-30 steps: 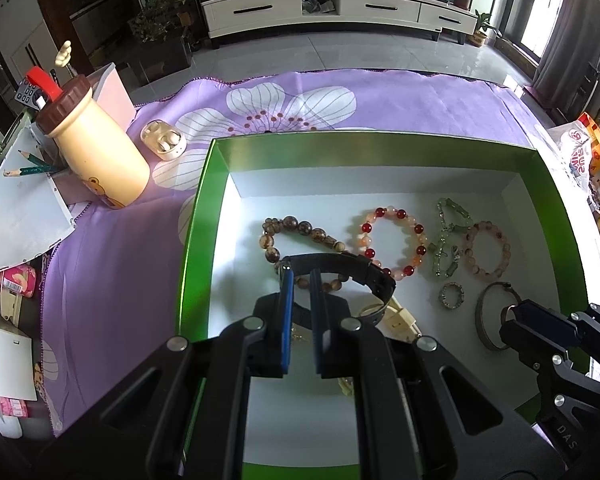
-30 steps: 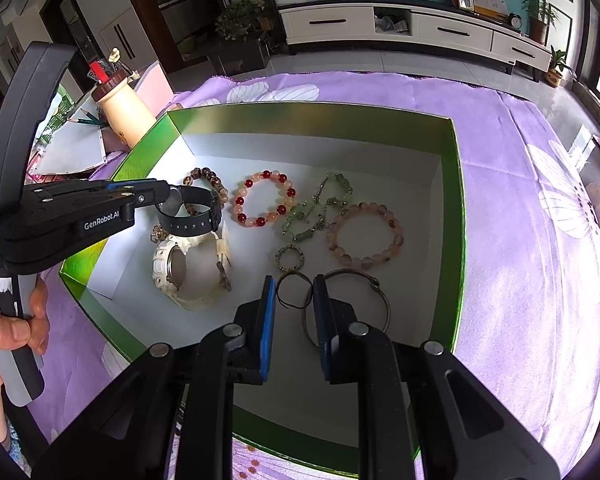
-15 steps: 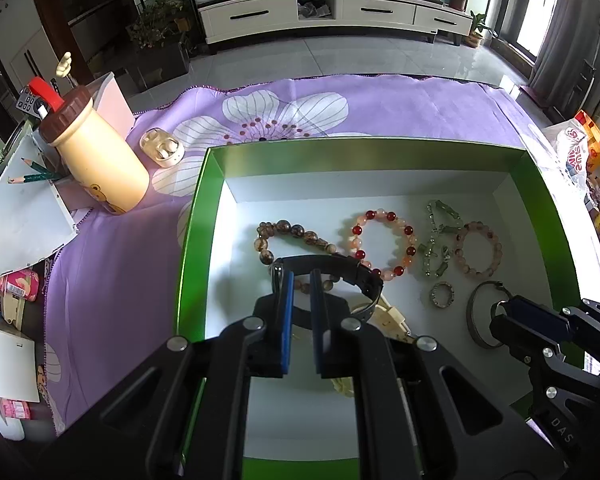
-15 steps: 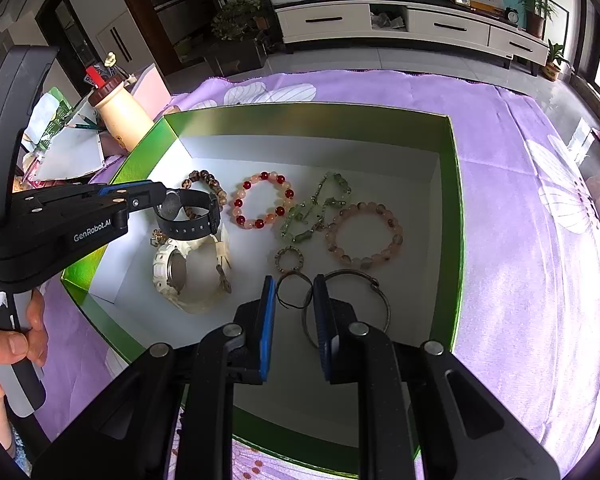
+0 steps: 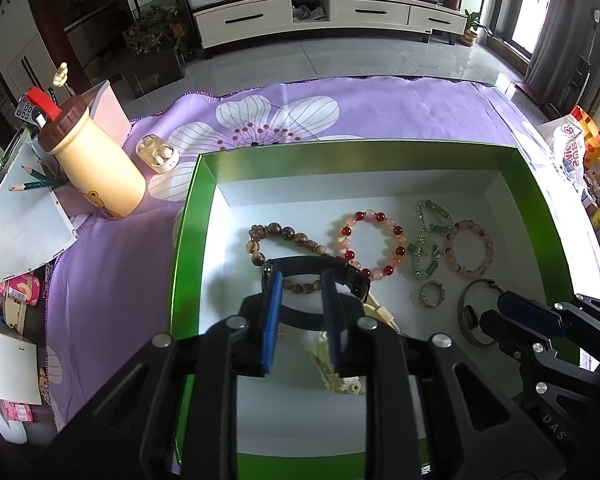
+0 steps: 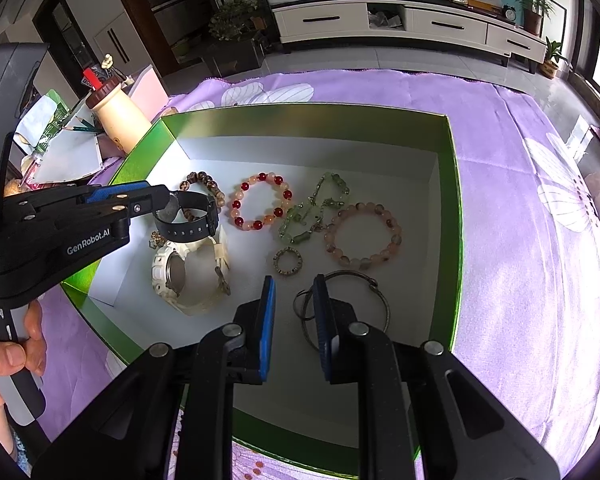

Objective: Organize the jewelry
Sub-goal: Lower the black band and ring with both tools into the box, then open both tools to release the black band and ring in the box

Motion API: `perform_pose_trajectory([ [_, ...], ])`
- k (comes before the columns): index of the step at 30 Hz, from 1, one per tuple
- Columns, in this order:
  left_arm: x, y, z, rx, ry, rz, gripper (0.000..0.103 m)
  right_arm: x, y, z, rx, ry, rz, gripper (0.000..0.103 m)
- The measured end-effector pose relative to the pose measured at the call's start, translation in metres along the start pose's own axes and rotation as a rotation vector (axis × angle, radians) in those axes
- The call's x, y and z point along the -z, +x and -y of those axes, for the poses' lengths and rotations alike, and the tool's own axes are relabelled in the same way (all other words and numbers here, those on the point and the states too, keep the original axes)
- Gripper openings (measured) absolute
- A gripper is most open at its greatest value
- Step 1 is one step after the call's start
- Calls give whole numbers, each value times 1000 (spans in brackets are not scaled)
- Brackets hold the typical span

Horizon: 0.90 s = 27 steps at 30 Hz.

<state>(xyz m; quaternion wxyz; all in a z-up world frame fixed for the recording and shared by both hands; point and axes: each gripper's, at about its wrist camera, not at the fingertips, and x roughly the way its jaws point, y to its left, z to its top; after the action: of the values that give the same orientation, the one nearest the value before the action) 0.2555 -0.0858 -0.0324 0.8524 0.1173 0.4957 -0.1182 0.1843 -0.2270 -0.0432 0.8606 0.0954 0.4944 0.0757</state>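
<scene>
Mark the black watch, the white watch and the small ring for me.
black watch (image 6: 188,234), right wrist view, on the lower strap.
white watch (image 6: 175,274), right wrist view, on the case back.
small ring (image 6: 287,263), right wrist view, on the ring's right band.

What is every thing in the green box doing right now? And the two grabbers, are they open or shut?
left gripper: jaws have just been opening; black watch strap between them, not pinched.
right gripper: slightly open, holding nothing.
black watch: strap buckled in a loop, standing on edge.
white watch: on its side, back showing.
green box: open, no lid on.
</scene>
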Motion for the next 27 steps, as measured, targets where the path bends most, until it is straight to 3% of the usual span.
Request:
perform_pose_trajectory([
  [6, 1, -4, 1, 1, 5, 3, 23, 1, -3, 0, 3, 4, 5, 19],
  [13, 3, -10, 1, -1, 11, 9, 35, -1, -10, -2, 16, 2, 12, 21],
  [21, 5, -28, -1, -15, 6, 42, 70, -4, -28, -1, 53, 20, 47, 54],
  [23, 6, -35, -1, -16, 11, 55, 71, -4, -34, 0, 62, 24, 59, 60],
  [27, 7, -49, -1, -15, 10, 80, 84, -3, -43, 1, 90, 28, 68, 74],
])
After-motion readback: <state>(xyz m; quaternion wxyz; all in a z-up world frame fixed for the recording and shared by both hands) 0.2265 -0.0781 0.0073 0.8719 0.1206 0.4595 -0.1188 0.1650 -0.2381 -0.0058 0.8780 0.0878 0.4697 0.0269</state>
